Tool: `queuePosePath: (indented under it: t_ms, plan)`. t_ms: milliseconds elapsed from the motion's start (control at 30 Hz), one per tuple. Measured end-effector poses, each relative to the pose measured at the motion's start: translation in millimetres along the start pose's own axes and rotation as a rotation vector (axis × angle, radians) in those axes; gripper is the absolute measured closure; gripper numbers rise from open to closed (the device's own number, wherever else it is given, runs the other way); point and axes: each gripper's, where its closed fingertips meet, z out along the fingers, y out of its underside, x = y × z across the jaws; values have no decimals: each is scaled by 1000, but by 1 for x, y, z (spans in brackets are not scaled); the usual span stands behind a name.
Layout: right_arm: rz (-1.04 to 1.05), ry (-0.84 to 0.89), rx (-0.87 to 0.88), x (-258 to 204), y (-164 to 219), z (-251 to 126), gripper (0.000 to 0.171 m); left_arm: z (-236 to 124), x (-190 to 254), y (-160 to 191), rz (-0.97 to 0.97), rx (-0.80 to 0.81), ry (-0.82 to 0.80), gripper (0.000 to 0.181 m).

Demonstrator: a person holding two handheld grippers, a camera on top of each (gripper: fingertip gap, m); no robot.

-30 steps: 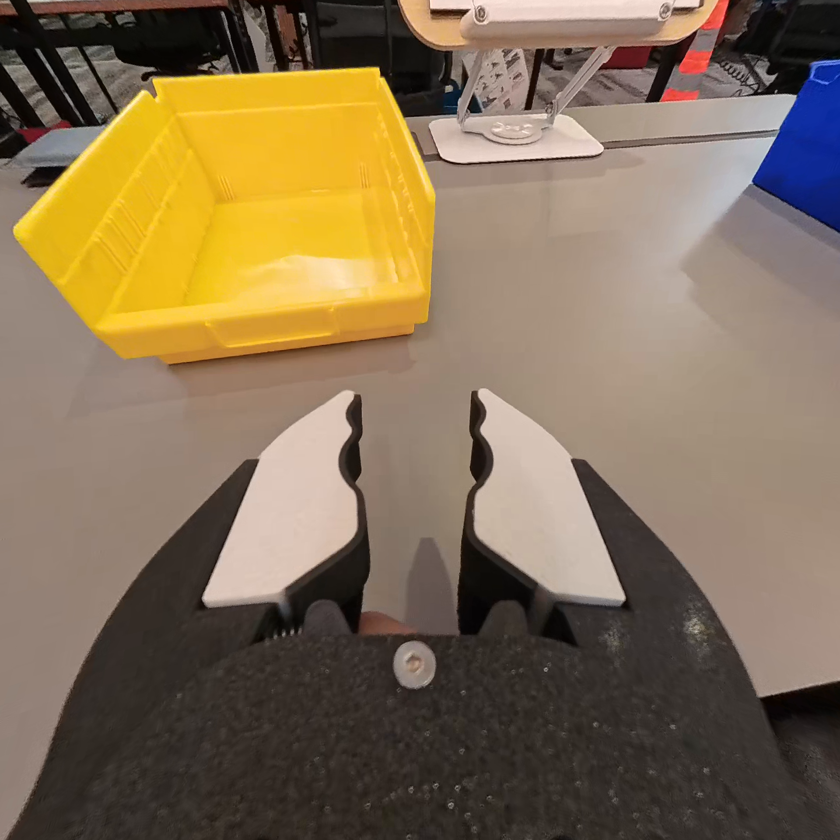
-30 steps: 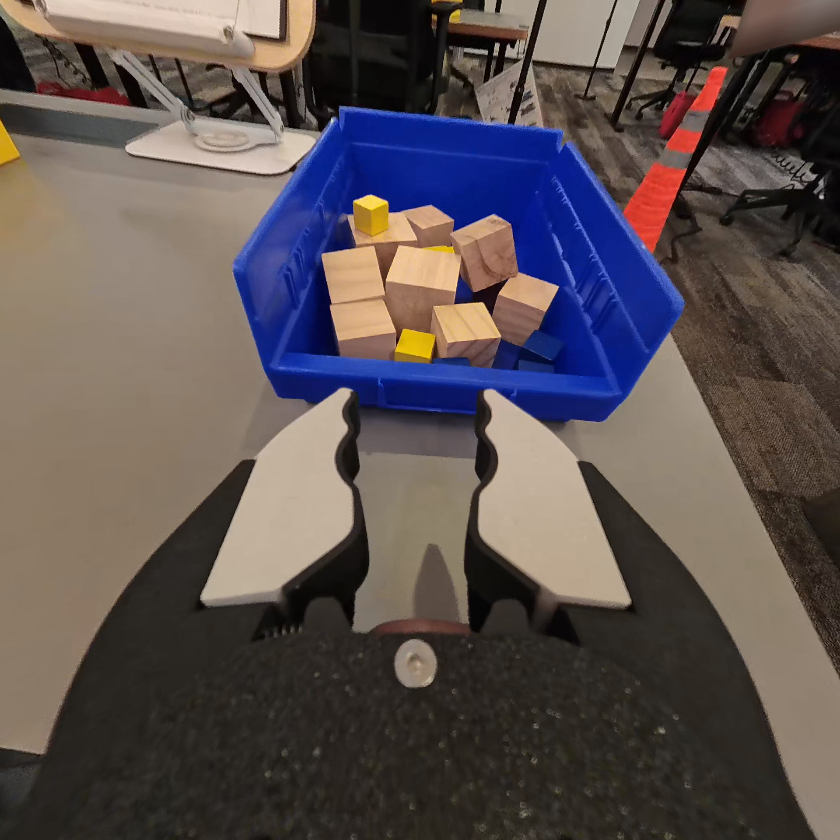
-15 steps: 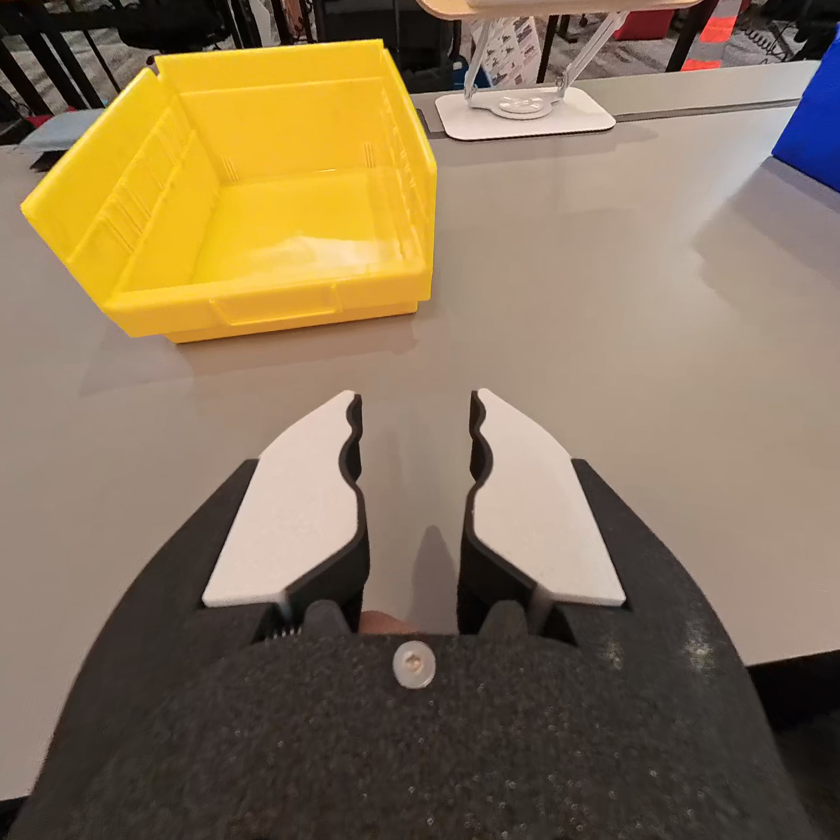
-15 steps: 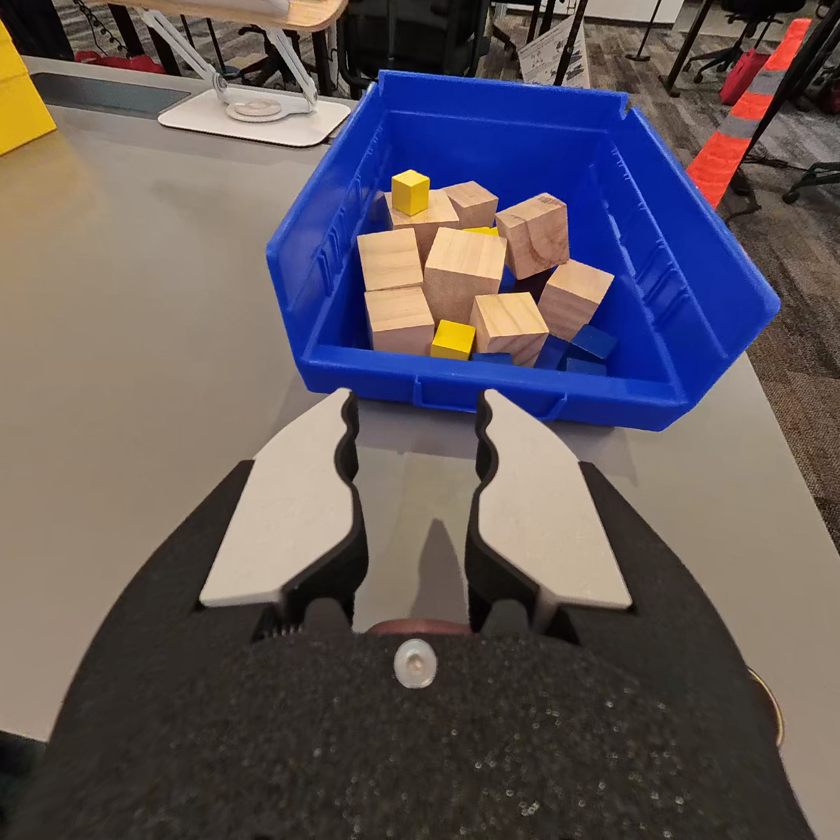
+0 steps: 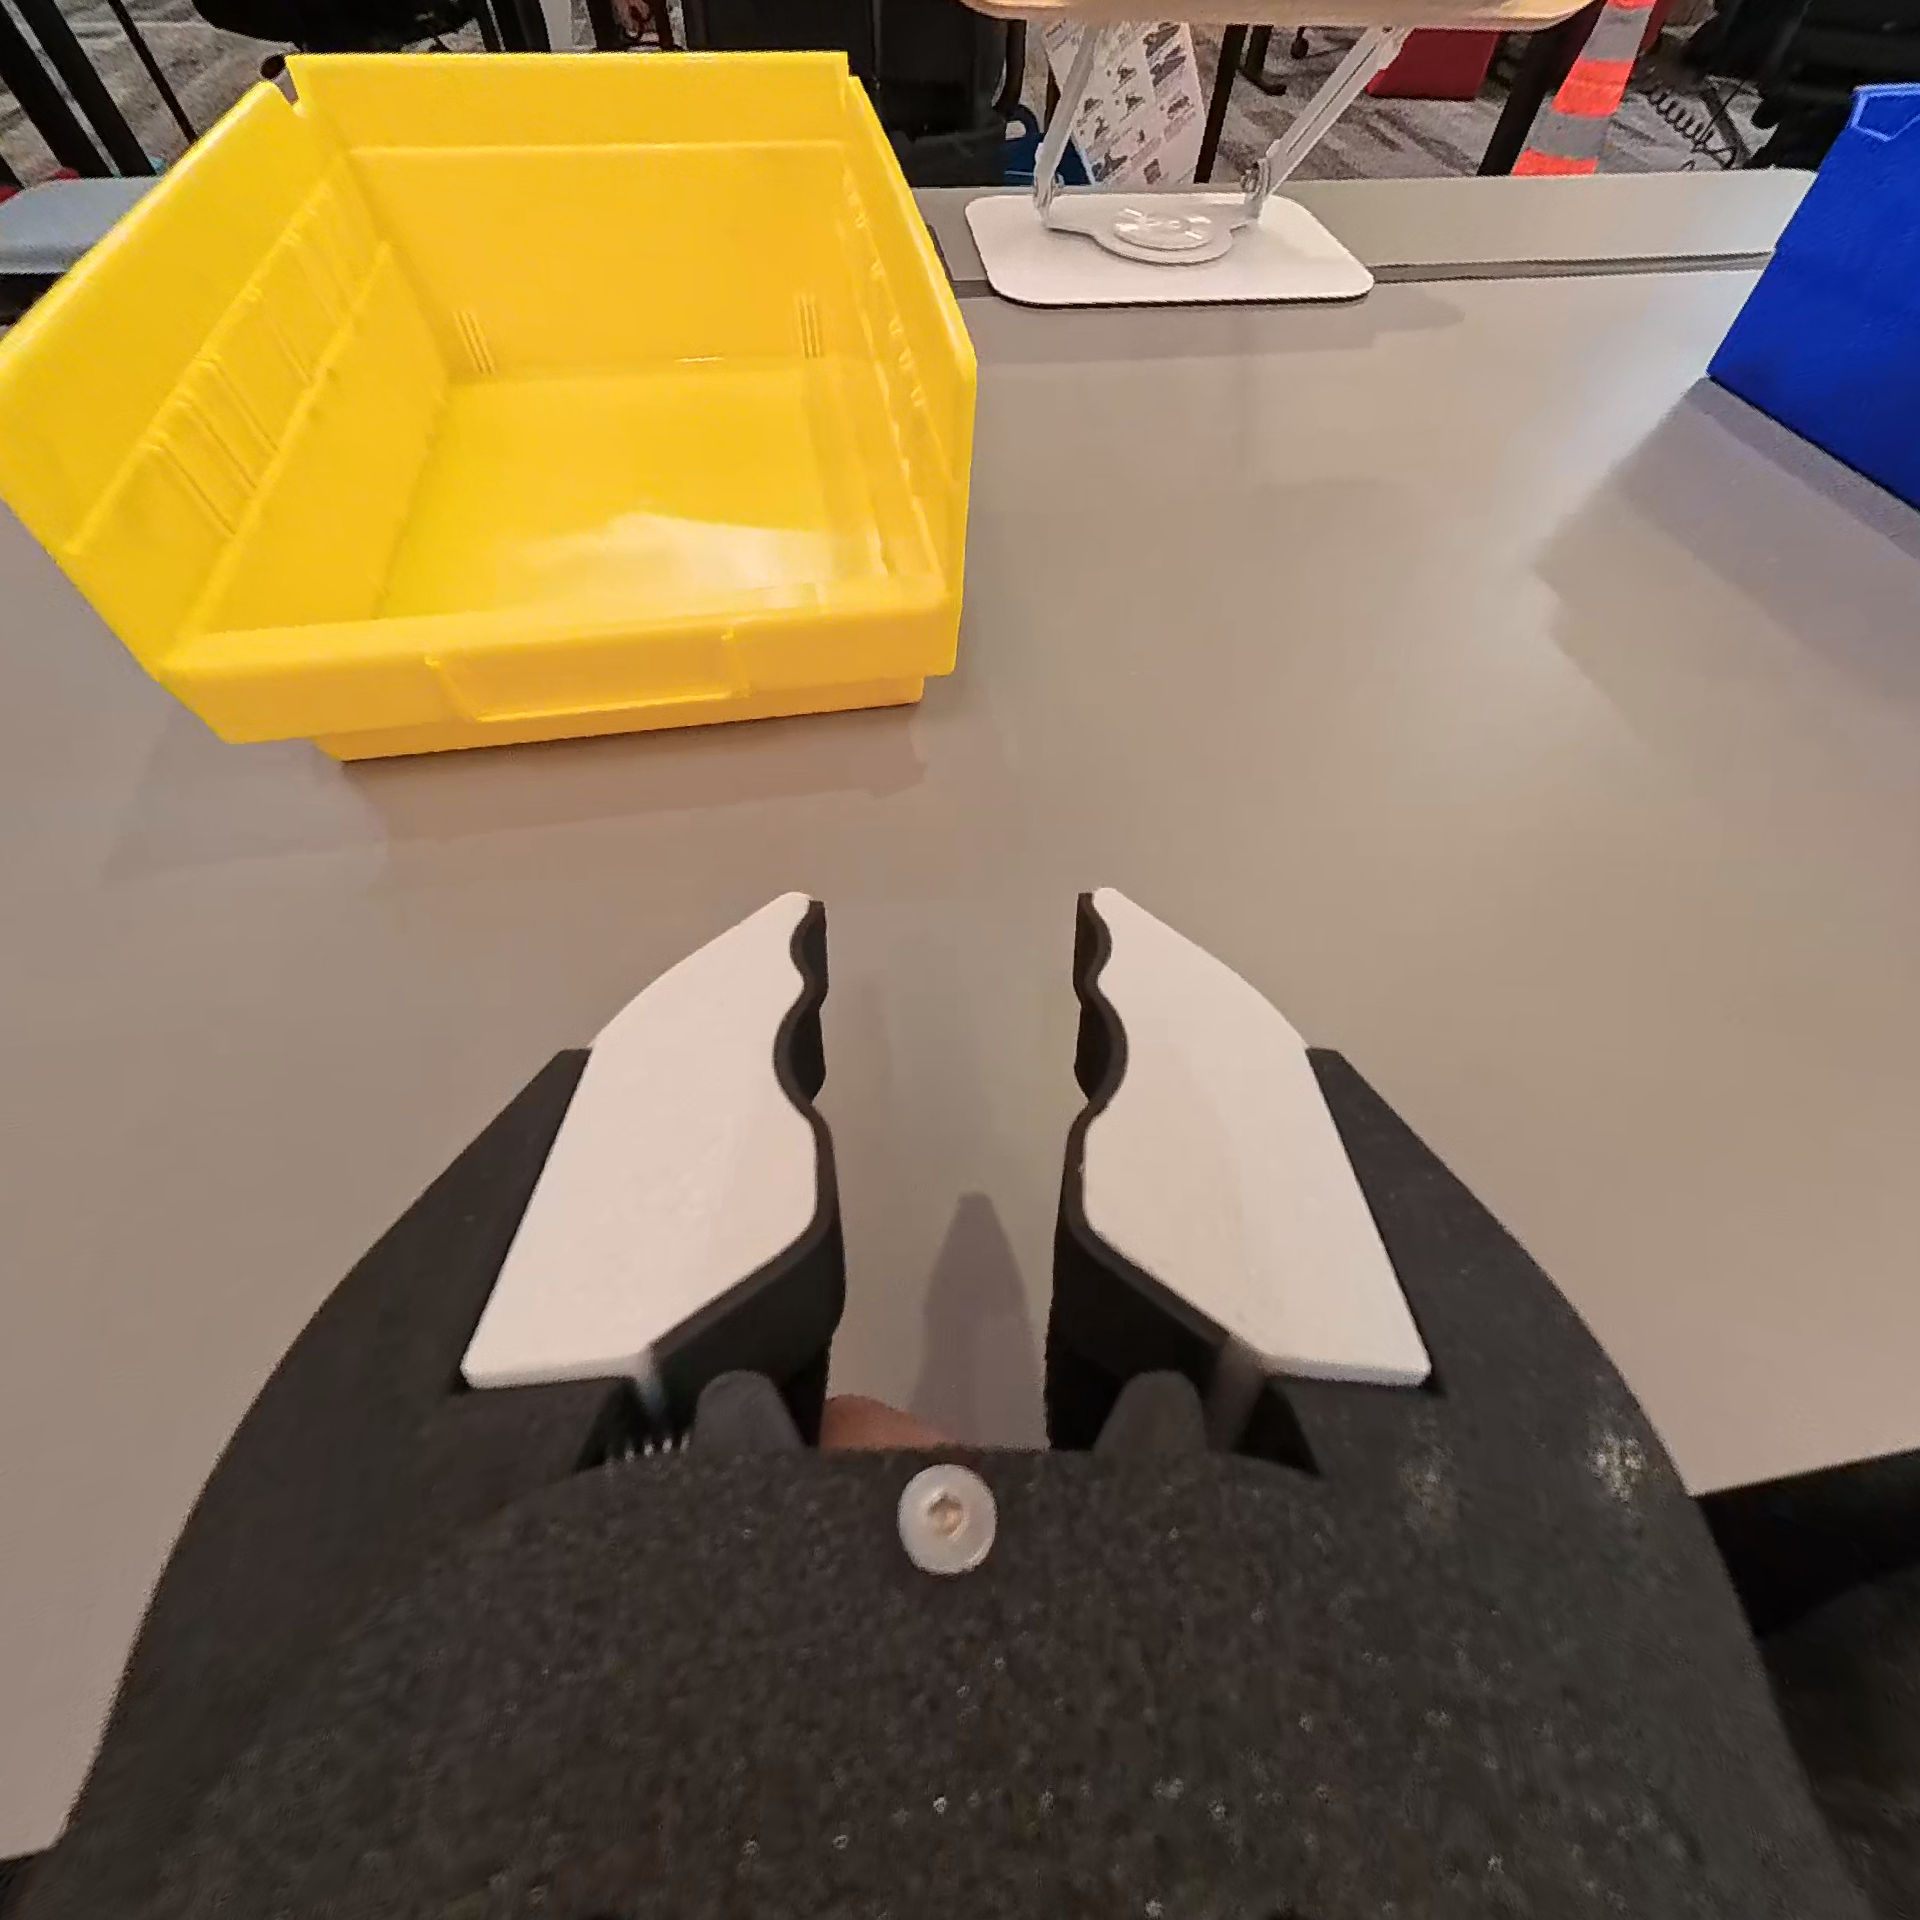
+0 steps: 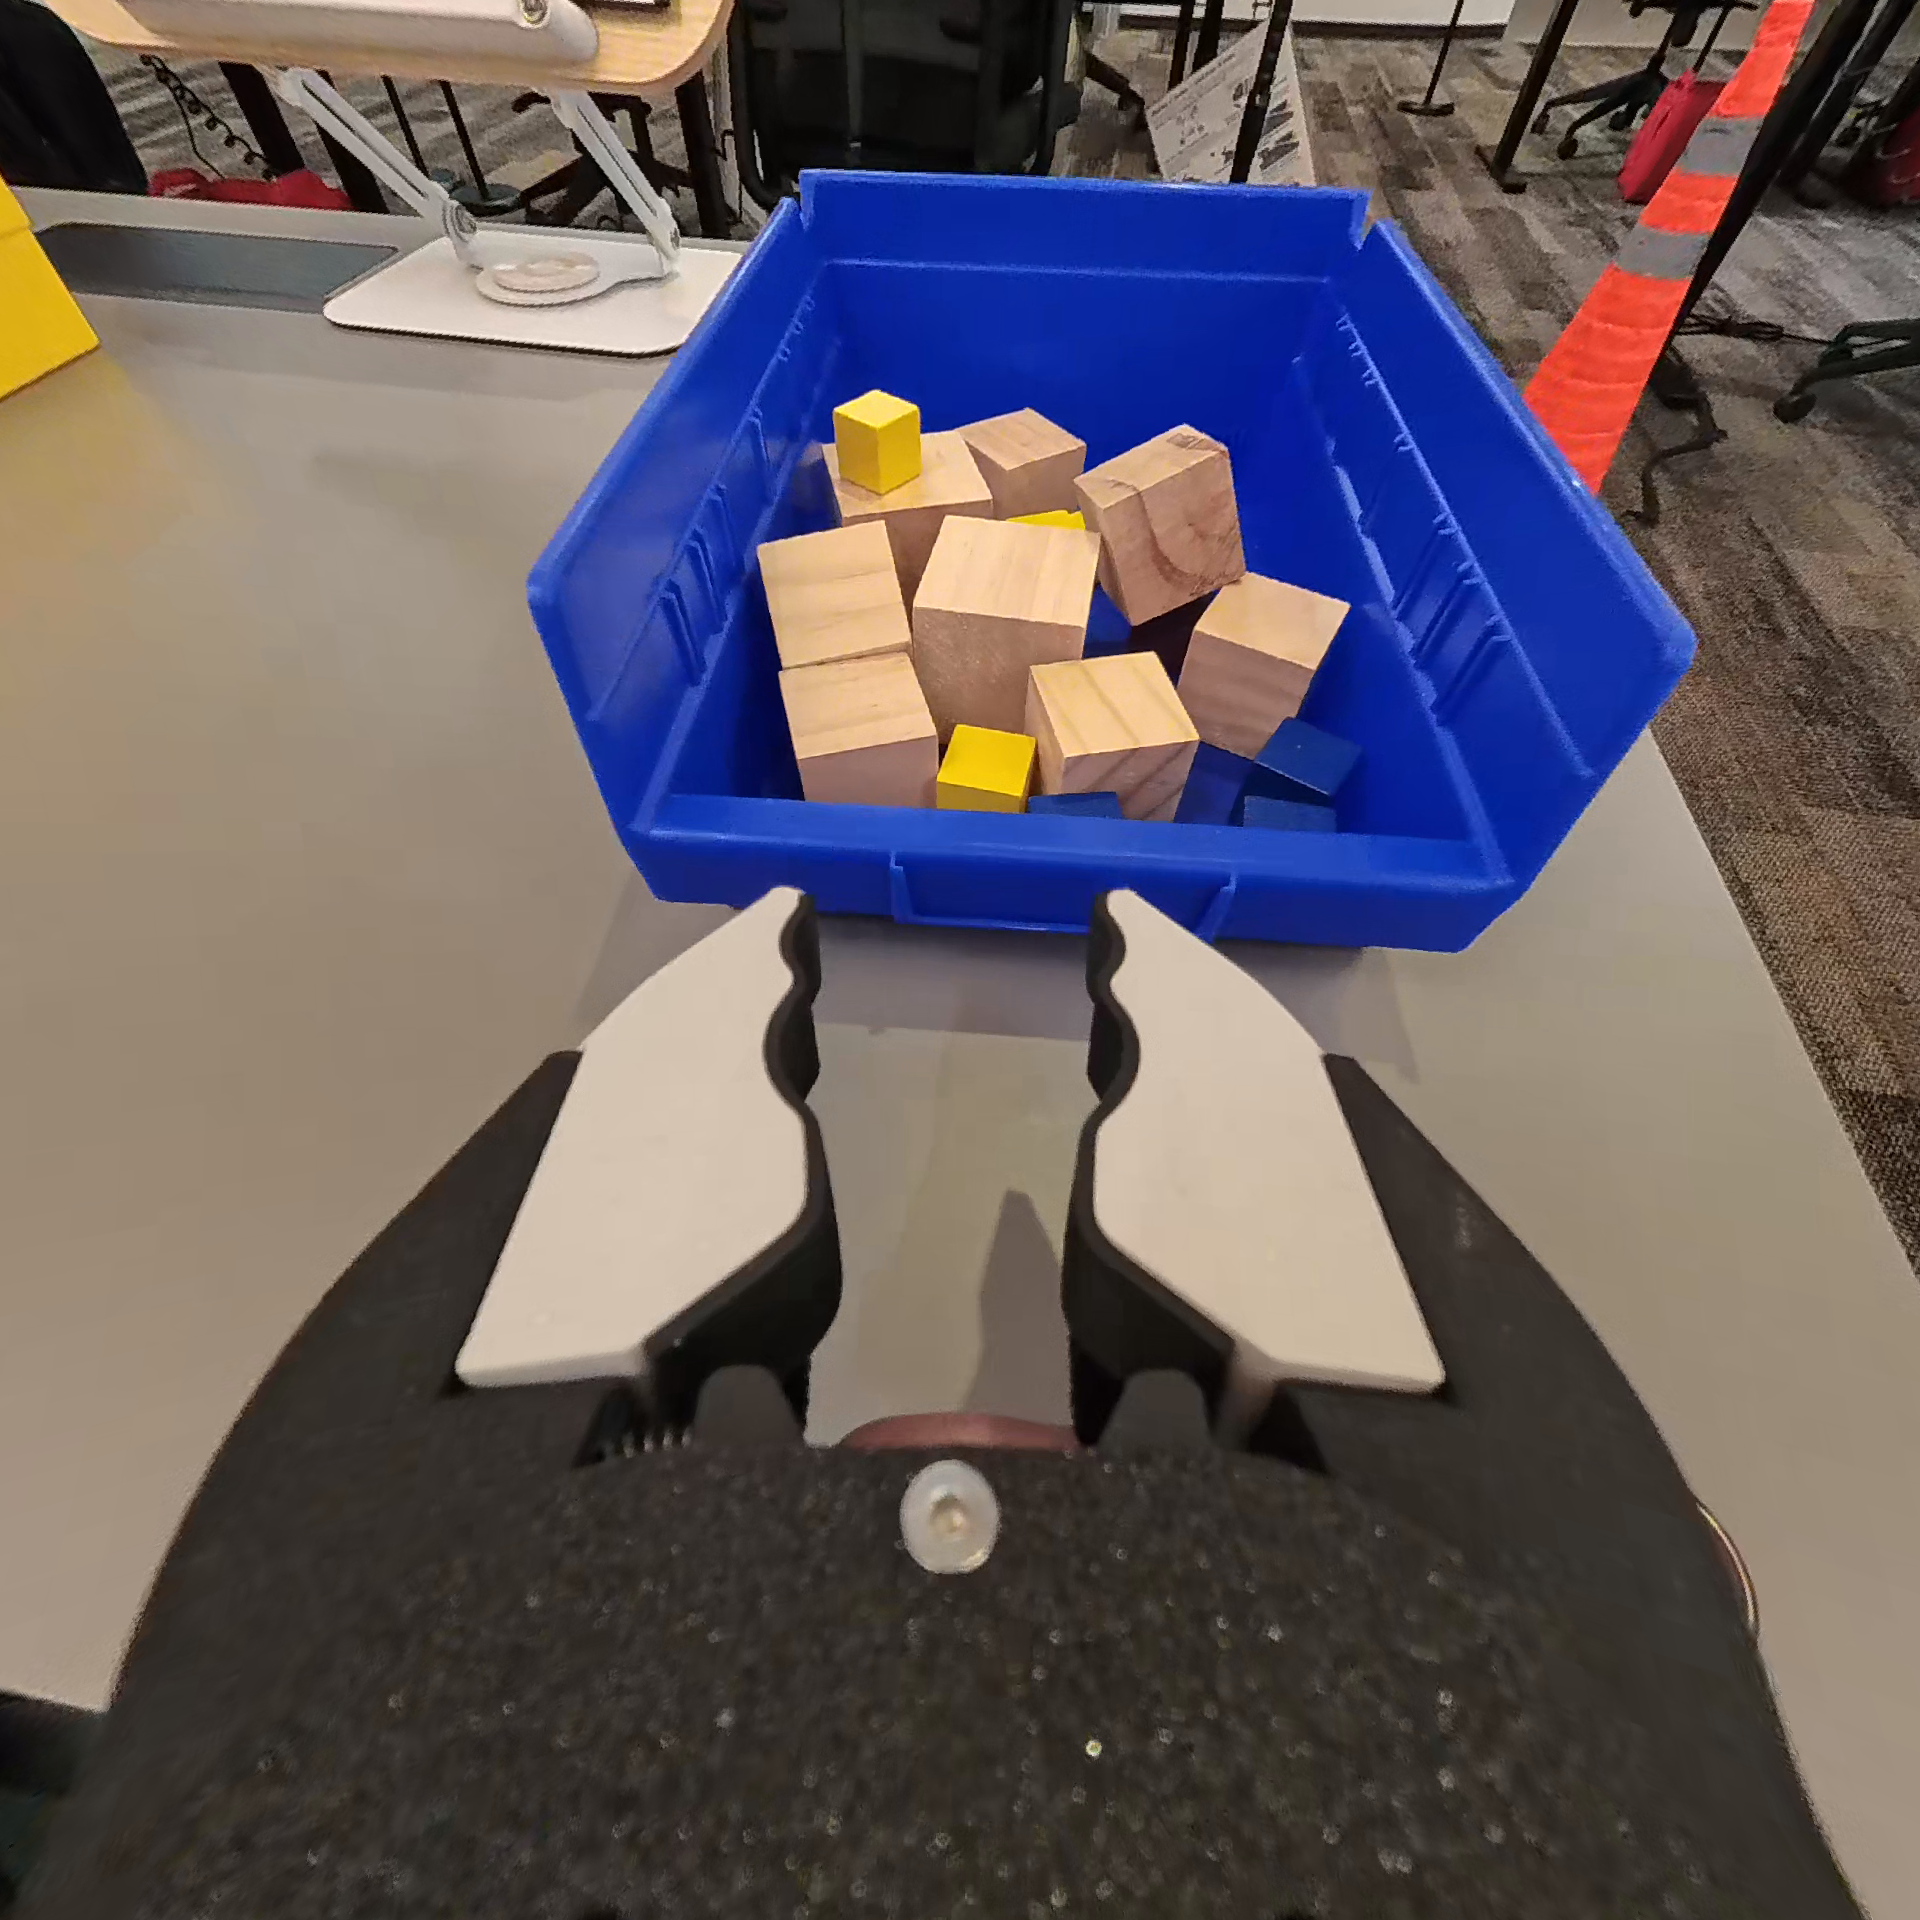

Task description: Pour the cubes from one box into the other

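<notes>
An empty yellow box (image 5: 582,665) stands on the grey table (image 5: 1351,727), ahead and left of my left gripper (image 5: 951,914), which is open and empty above the table. A blue box (image 6: 1060,894) holds several wooden cubes (image 6: 997,613) with small yellow cubes (image 6: 878,436) and small blue cubes (image 6: 1299,753). My right gripper (image 6: 951,914) is open and empty, its tips just short of the blue box's front lip. A corner of the blue box shows at the right of the left wrist view (image 5: 1839,343), and a corner of the yellow box at the left of the right wrist view (image 6: 31,312).
A white stand base (image 5: 1164,249) sits at the table's back edge, also in the right wrist view (image 6: 520,301). The table's right edge runs just beside the blue box, with carpet below. An orange cone (image 6: 1631,281) and chairs stand beyond.
The right gripper has swung so the blue box sits centred ahead of its tips. The left gripper has shifted slightly, and the yellow box looks a little nearer. Both stay open.
</notes>
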Motion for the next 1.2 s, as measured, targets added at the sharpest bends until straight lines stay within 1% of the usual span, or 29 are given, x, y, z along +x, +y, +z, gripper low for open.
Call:
queuePosePath:
  t_ms: [233,300,333,400,467,600,667,733,800,833,900,1000,1033,1067,1100,1133,1167,1200]
  plan:
    - [-14,7,-6,1,1,0,122,1,3,0,5,0,11,136]
    - [-14,9,-8,2,1,0,122,1,13,-3,10,17,68,134]
    - [-13,10,-8,2,2,0,122,0,25,-5,14,29,131,134]
    - [-7,19,-7,4,2,-1,122,-3,63,-6,21,33,308,132]
    - [-3,32,-6,8,2,-1,122,-8,110,-10,23,24,470,121]
    - [13,44,9,15,-1,-3,122,-14,211,-40,73,119,627,120]
    - [28,46,19,17,-3,-4,122,-2,265,-48,126,105,656,113]
    - [41,45,26,19,-4,-5,122,19,319,-49,162,64,665,110]
    - [54,43,29,20,-3,-5,122,48,369,-42,180,2,646,110]
    - [61,40,30,20,-3,-6,122,64,389,-39,187,-25,619,111]
    - [74,35,34,22,-3,-7,122,95,419,-40,211,-28,542,113]
    - [100,31,39,26,-1,-10,122,140,440,-41,242,-21,408,121]
    - [113,30,42,28,-1,-11,122,153,445,-40,238,-26,386,120]
    - [127,28,45,29,-1,-12,122,162,448,-43,217,-22,374,121]
    - [140,26,47,31,0,-13,122,169,447,-46,205,-37,345,128]
    - [154,25,47,34,0,-14,122,172,448,-52,188,-29,345,128]
    - [170,24,46,36,1,-14,122,172,449,-58,184,-13,354,135]
    - [185,24,42,38,3,-14,122,172,445,-60,193,-7,335,152]
